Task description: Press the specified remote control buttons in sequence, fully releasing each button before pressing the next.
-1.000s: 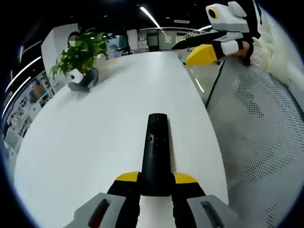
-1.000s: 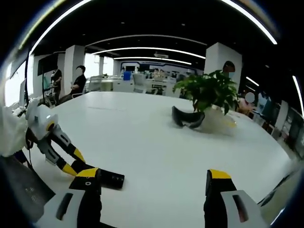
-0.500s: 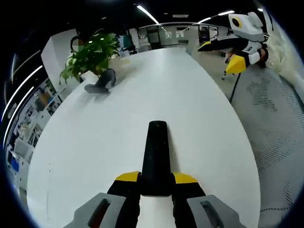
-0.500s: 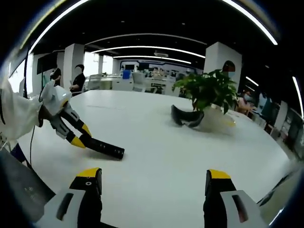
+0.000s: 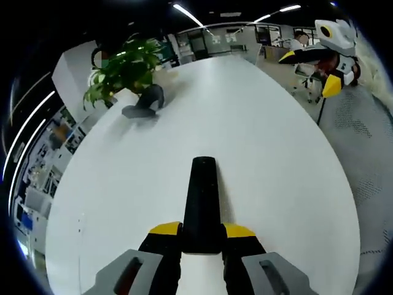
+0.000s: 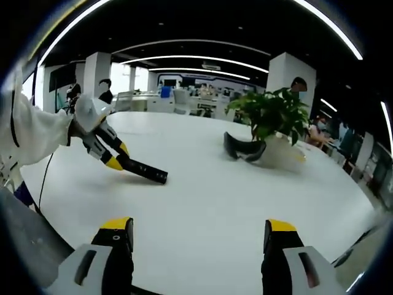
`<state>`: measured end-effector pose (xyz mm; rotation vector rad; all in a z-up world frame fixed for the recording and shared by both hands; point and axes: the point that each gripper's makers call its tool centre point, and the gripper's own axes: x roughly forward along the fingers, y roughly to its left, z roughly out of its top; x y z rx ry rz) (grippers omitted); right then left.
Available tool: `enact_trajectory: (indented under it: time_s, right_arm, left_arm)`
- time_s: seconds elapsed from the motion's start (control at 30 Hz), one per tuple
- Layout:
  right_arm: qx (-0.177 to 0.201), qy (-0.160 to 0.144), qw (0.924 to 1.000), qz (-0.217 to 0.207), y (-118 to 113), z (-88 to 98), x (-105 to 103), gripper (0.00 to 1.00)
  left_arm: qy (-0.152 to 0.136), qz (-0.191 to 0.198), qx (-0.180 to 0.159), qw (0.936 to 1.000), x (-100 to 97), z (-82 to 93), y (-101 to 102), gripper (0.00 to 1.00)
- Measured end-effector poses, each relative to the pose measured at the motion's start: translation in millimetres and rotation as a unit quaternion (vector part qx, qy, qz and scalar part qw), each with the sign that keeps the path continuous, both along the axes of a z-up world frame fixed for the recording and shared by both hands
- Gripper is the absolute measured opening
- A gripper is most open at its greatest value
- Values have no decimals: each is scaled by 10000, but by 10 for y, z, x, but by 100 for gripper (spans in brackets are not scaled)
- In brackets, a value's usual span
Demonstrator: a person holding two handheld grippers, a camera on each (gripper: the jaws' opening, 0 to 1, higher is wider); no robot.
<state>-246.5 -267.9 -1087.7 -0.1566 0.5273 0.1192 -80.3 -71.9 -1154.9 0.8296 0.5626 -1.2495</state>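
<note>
White table (image 5: pixel 123 184), remote (image 5: pixel 203 203) between left tool (image 5: pixel 202 230) jaws

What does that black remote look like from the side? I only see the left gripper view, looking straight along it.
Observer: In the right gripper view the remote slants downward from the left gripper, its far end lowest, with a shadow on the table beneath it.
Operator: And is the other gripper carrying anything?
Observer: No. The right gripper has its fingers wide apart with nothing between them, low over the table's near edge.
</note>
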Motion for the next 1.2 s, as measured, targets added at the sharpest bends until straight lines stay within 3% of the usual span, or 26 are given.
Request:
enact_trajectory:
  time_s: [0.33,0.97,1.2]
  right_arm:
    - [-55,85,9999,8,-4,-29,-13,86]
    - [-149,294,9995,25,0,-106,-16,85]
    - [-165,353,9992,50,14,-123,-13,83]
  left_arm:
    - [-179,102,233,9995,462,4,71,24]
    - [-23,77,720,9974,1113,-209,249,24]
    - [26,-154,1103,9938,1277,-273,279,24]
